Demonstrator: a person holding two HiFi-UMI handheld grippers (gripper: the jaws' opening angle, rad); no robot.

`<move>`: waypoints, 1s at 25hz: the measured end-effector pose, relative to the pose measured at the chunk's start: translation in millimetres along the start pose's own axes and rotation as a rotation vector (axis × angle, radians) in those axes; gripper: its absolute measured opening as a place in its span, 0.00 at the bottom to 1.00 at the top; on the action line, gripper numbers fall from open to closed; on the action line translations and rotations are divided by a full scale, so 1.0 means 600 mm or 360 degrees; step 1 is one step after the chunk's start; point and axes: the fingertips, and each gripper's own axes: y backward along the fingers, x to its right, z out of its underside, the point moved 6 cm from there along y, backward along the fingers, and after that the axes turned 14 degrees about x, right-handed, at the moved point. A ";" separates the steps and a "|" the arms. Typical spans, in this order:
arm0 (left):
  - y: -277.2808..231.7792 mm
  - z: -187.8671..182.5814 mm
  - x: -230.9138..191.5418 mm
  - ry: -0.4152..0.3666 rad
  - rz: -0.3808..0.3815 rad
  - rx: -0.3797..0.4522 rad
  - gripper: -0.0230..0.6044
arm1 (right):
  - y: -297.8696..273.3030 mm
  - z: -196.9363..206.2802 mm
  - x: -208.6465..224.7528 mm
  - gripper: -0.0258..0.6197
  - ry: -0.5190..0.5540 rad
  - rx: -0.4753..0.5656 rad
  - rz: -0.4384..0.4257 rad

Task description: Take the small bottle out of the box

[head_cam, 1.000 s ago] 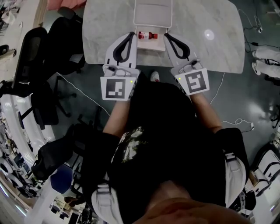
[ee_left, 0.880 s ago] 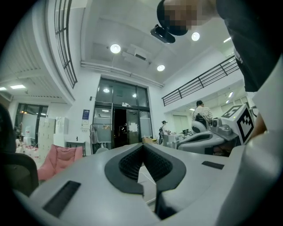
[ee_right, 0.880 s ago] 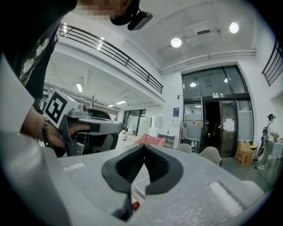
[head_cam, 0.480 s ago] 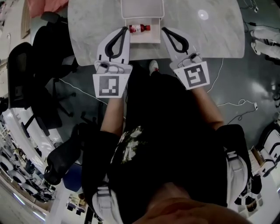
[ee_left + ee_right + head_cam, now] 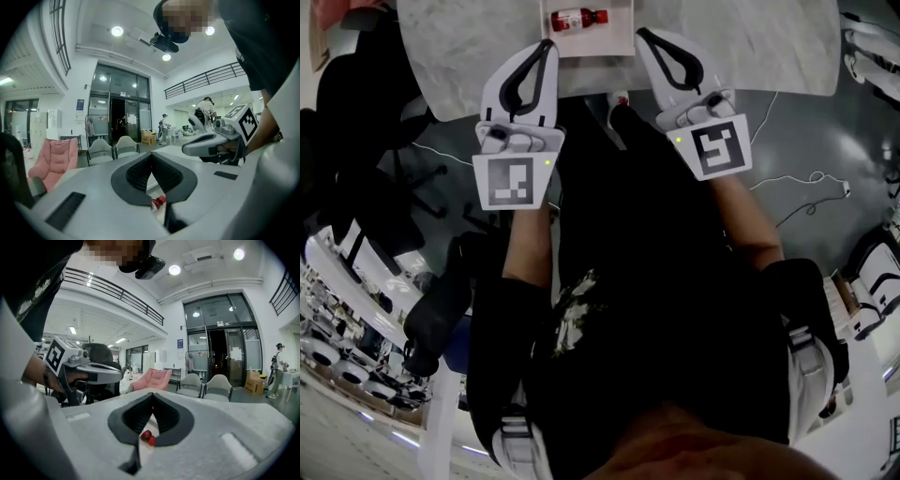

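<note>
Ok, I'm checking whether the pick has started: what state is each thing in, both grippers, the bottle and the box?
left gripper: shut, empty, tip at the box's left side.
right gripper: shut, empty, tip at the box's right side.
small bottle: lying on its side in the box, untouched.
box: open on top, standing on the table near its front edge.

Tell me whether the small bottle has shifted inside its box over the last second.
No. The small bottle lies at the same left-hand spot in the box; only the camera moved.
</note>
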 end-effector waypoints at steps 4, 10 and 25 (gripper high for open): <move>-0.021 0.046 -0.015 0.0016 0.0048 -0.0058 0.06 | -0.019 0.047 0.018 0.03 -0.0039 -0.0029 0.0019; -0.041 0.103 -0.025 0.0048 0.0242 -0.0063 0.06 | -0.021 0.092 0.007 0.03 -0.0066 -0.0117 0.0019; -0.108 0.180 0.002 -0.0179 0.0573 -0.0485 0.35 | -0.026 0.138 0.024 0.03 -0.0100 -0.0141 0.0090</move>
